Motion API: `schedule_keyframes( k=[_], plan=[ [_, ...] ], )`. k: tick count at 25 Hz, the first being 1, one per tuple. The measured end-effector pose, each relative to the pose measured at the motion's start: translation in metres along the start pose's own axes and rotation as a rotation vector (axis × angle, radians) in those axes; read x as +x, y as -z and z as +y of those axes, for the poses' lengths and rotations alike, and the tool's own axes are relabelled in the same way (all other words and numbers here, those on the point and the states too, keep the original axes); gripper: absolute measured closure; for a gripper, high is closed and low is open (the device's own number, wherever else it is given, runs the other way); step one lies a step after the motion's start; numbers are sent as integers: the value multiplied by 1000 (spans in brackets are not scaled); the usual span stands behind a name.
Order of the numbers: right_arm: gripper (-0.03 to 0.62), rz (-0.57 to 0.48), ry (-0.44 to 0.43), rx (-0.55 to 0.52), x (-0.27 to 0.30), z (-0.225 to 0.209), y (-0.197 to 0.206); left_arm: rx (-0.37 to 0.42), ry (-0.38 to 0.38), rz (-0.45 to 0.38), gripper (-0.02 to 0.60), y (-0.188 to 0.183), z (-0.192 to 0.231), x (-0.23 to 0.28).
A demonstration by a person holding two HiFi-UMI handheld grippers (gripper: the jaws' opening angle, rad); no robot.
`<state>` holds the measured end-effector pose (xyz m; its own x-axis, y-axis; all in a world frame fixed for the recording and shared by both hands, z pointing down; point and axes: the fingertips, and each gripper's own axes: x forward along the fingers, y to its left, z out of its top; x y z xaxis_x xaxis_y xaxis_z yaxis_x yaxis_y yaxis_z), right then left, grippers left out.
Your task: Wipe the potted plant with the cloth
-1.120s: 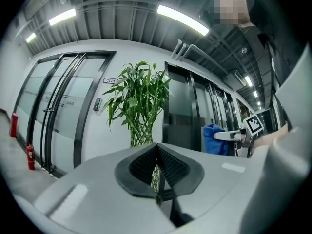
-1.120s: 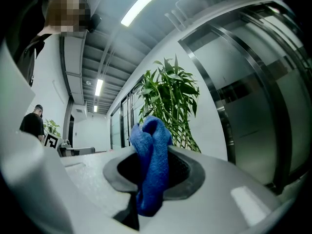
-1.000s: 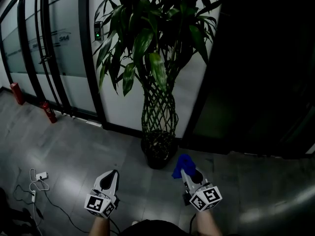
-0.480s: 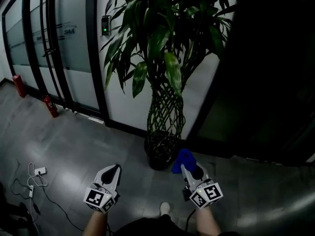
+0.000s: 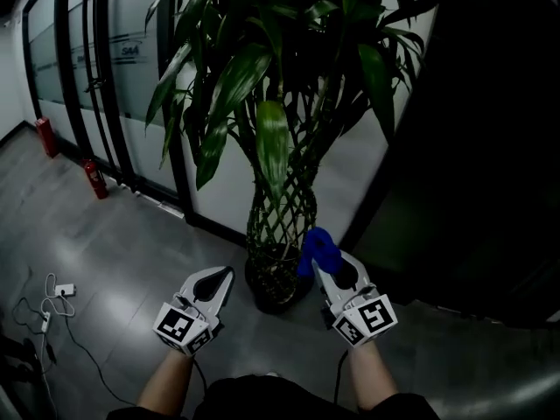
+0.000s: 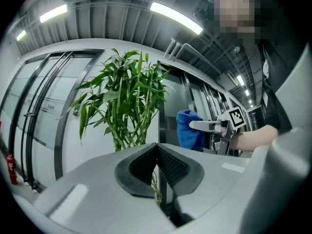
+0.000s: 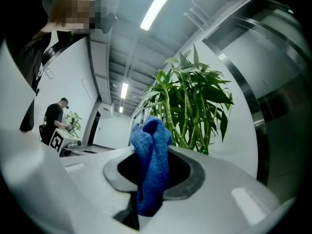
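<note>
Floor, left: I see white cables (image 5: 59,292) lying loose.
Wall base: a red fire extinguisher (image 5: 93,178) beside glass doors (image 5: 131,103).
Corridor: I spot a distant person (image 7: 52,118).

The pale grey right gripper (image 7: 151,174) was clamped on a bunched blue terry cloth (image 7: 152,147), which stood up out of the jaws toward 12 o'clock and hung below them toward 6. Beyond it, at about 1 o'clock, a tall green leafy plant (image 7: 195,104) with slender stalks rose against a white wall. A long ceiling light strip (image 7: 158,6) ran at 12 o'clock, and far off at 9 o'clock a person in dark clothes (image 7: 52,117) stood in a corridor.
</note>
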<state>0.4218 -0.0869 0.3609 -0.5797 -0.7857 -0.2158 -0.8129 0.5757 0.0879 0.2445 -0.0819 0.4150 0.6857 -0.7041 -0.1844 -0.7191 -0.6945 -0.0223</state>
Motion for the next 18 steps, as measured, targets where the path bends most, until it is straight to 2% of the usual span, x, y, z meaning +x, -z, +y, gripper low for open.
schedule_keyframes(
  k=[3, 8, 10, 15, 18],
  plan=[
    [503, -24, -56, -61, 17, -16, -21, 26, 12, 14, 574, -9, -10, 33],
    [503, -46, -69, -169, 57, -41, -58, 6, 48, 8, 574, -34, 6, 77],
    [503, -53, -66, -211, 75, -48, -76, 44, 67, 15, 575, -48, 15, 97],
    [503, -95, -54, -322, 113, -59, -135, 195, 117, 12, 575, -86, 27, 142],
    [503, -111, -34, -458, 136, -60, -167, 179, 137, 21, 574, -100, 36, 162]
  ],
)
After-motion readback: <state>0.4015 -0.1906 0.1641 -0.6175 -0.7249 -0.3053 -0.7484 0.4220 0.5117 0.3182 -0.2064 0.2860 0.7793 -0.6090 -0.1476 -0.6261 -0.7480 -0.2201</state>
